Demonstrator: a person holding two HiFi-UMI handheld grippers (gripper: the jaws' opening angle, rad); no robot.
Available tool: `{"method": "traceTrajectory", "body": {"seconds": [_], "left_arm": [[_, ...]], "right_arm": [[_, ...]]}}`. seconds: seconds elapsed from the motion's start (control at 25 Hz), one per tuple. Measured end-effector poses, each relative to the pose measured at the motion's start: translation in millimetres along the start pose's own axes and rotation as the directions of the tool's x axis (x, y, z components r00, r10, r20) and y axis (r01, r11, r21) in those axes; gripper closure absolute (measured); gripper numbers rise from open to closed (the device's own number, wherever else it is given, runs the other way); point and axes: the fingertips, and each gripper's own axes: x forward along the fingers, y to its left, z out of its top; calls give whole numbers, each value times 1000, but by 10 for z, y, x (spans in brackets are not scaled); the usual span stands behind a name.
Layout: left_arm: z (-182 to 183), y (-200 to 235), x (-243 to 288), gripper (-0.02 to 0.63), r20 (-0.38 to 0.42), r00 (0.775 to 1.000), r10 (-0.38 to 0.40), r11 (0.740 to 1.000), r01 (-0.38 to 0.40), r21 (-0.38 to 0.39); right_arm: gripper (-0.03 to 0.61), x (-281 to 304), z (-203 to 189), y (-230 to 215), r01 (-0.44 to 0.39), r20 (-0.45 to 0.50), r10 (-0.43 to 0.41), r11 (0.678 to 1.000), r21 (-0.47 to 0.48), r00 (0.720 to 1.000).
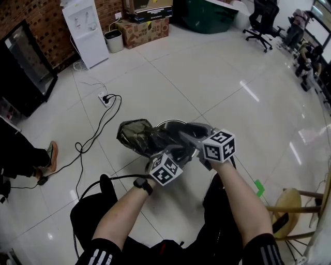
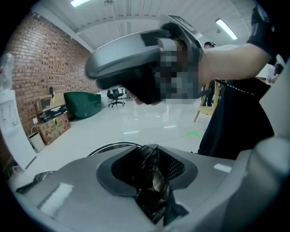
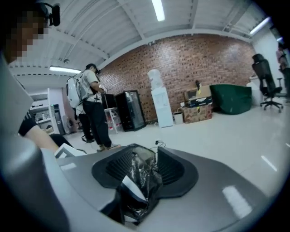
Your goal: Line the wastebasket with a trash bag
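glossy white tiled floor [image 1: 207, 77] reflecting ceiling strip lights [image 3: 158, 9]. a red brick wall [image 1: 46, 31] backs a white water dispenser [image 1: 85, 31], cardboard boxes [image 1: 142, 31], a black glass-fronted cabinet [image 1: 23, 67]; black office chair [image 1: 261, 20] beyond.

The trash bag [image 1: 137, 135] is thin black plastic film, glossy and full of fine creases. The wastebasket [image 1: 171, 122] shows a rim of bright metal, smooth and shiny. The floor [image 1: 217, 77] is made of pale tiles, polished so well that the lamps mirror in it. The wall [image 1: 44, 26] is rough, matt red brick. The stool [image 1: 288, 202] looks like pale wood. The box [image 1: 145, 31] is dull brown cardboard.
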Motion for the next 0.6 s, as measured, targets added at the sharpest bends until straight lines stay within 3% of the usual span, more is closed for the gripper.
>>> {"method": "traceTrajectory", "body": {"seconds": [0.12,0.24,0.48,0.52,0.6], "left_arm": [[-13,-110,24,468,-4,999,-41,999,41,18],[-28,-213,31,448,-19,997,-80,995,81,59],[-139,-316,4,438,-81,986,-144,983,152,103],[-147,-334,-9,434,-95,984,-153,979,164,120],[-137,-349,-57,430,-119,979,-167,972,184,149]], "right_arm": [[385,338,-209,82,-87,-134,87,996,0,987],[385,634,-428,39,-110,-225,109,994,8,968],[389,910,-1011,16,-175,-427,172,984,34,888],[400,921,-1073,9,-179,-451,180,983,46,874],[493,934,-1210,16,-186,-499,188,981,54,846]]}}
